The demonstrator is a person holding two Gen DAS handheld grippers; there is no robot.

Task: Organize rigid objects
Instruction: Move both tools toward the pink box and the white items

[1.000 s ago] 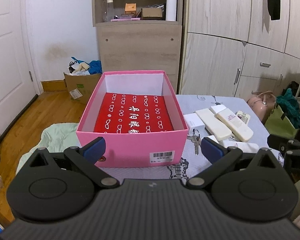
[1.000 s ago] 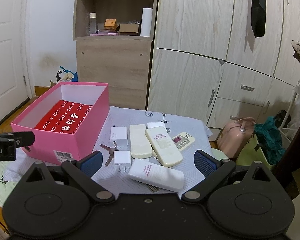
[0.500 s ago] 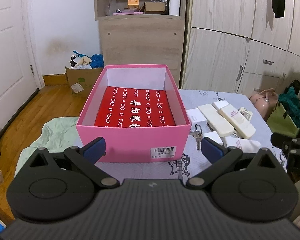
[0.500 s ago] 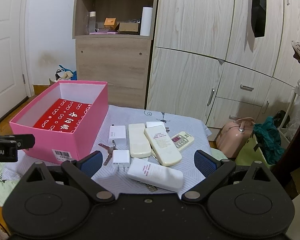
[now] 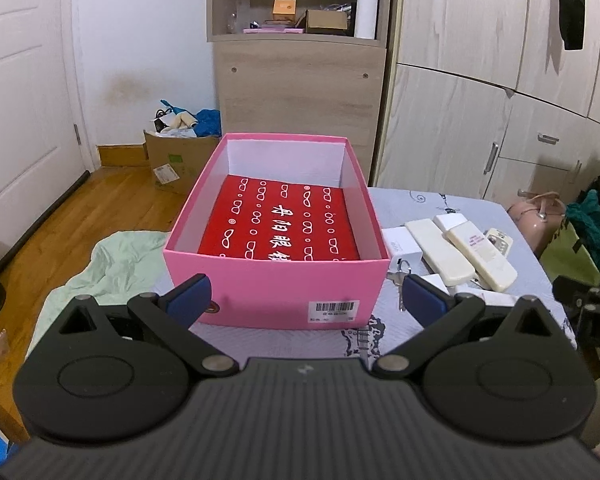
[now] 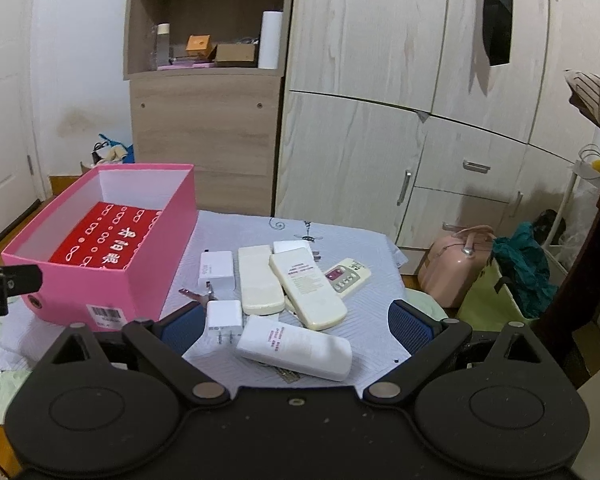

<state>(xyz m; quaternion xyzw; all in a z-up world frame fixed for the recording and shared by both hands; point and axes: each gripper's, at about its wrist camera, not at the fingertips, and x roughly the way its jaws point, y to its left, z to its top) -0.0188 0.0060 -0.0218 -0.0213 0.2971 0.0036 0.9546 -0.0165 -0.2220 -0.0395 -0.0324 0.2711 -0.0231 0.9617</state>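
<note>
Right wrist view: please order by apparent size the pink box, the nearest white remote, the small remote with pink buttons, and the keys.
1. Pink cardboard box
2. Nearest white rectangular remote, though nearness enlarges it
3. Small cream remote with pink buttons
4. Metal keys, partly hidden

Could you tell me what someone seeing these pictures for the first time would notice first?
The open pink box with its red patterned lining stands out, on the left of the cloth-covered table. To its right lies a cluster of white remotes and chargers, with keys beside the box. Both the left hand-held gripper and the right hand-held gripper are open and empty, near the table's front edge.
</note>
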